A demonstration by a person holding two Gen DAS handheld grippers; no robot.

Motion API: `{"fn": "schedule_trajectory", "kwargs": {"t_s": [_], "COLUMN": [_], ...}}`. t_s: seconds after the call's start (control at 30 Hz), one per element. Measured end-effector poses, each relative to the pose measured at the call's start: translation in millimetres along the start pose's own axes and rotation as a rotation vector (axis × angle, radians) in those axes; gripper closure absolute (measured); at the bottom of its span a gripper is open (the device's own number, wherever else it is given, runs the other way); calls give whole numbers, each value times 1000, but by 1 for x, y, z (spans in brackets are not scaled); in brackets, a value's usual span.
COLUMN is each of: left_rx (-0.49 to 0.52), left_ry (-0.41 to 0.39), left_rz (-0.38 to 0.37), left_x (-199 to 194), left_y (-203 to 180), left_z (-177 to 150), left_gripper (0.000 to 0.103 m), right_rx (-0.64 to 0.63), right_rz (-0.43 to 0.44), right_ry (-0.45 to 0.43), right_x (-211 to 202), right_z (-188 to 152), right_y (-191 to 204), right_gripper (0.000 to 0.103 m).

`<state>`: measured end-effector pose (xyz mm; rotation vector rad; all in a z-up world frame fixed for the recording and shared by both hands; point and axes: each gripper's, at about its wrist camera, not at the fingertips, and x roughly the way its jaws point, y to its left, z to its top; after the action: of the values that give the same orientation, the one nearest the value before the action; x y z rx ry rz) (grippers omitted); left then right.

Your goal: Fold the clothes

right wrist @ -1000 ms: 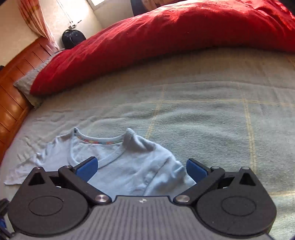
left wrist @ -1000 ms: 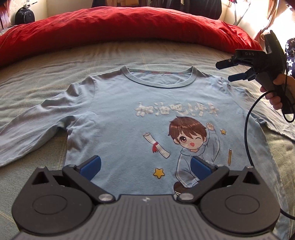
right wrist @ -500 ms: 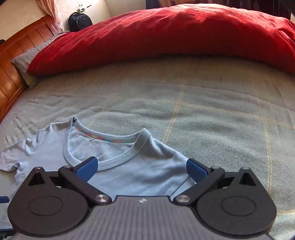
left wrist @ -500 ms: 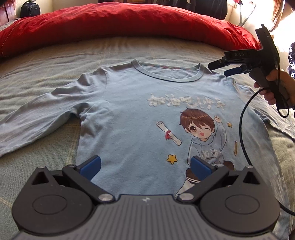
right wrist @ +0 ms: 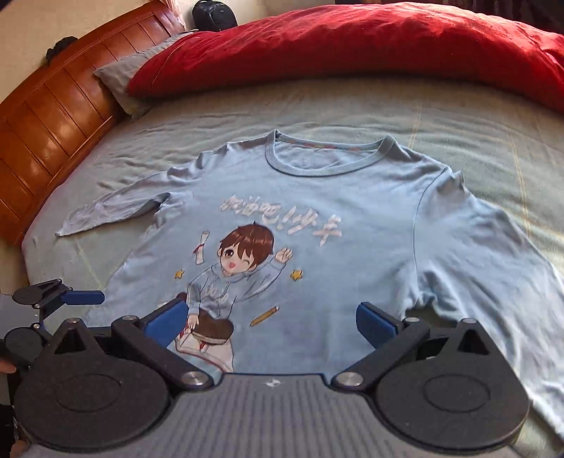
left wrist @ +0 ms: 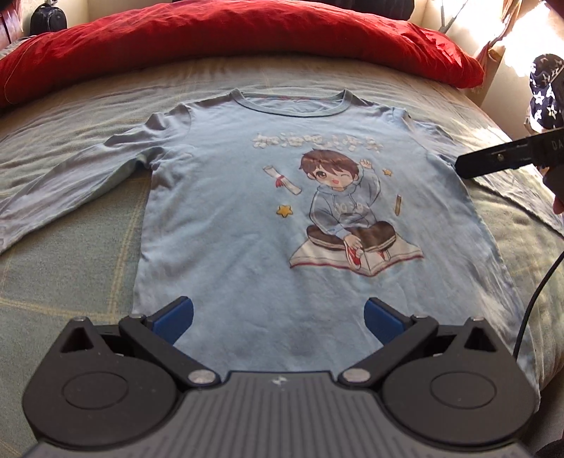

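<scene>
Lying flat: blue long-sleeve shirt

Shirt (left wrist: 253, 225) is lying print-up, sleeves spread, on the grey-green bedspread (left wrist: 63, 282) below the red duvet (left wrist: 246, 31). Left gripper (left wrist: 278, 317) and right gripper (right wrist: 269, 322) are hovering near its hem, jaws wide, gripping nothing.

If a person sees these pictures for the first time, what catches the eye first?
First the light blue shirt, spread flat with its front up in the middle of the bed, with a cartoon boy printed on it. Behind it lies a big red duvet, bunched along the far side.
</scene>
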<state>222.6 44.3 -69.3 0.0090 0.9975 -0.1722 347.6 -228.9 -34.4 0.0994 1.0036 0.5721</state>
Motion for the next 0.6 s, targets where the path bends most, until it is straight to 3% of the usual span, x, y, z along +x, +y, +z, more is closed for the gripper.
{"fn": "schedule_trajectory", "kwargs": {"t_s": [0.17,0.33,0.43,0.6], "left_rx": [47,76,85,153], "left_ry": [39,10,13,44], "left_rz": [13,18,18,3], "left_x": [-3,-22,-33,-48], "left_y": [-9,-13,-15,-24], "left_z": [-44,-79,-95,-116], "left_gripper": [1,1,1,1], "right_rx": [-24,-148,-189,-70], "right_rz": [-50,-194,-261,-258], "right_ry": [4,10,-17,-61], "right_x": [5,13,13,8], "right_z": [-58,-115,-132,-138], "right_y": [27,52,60,54], "right_gripper": [0,0,0,0]}}
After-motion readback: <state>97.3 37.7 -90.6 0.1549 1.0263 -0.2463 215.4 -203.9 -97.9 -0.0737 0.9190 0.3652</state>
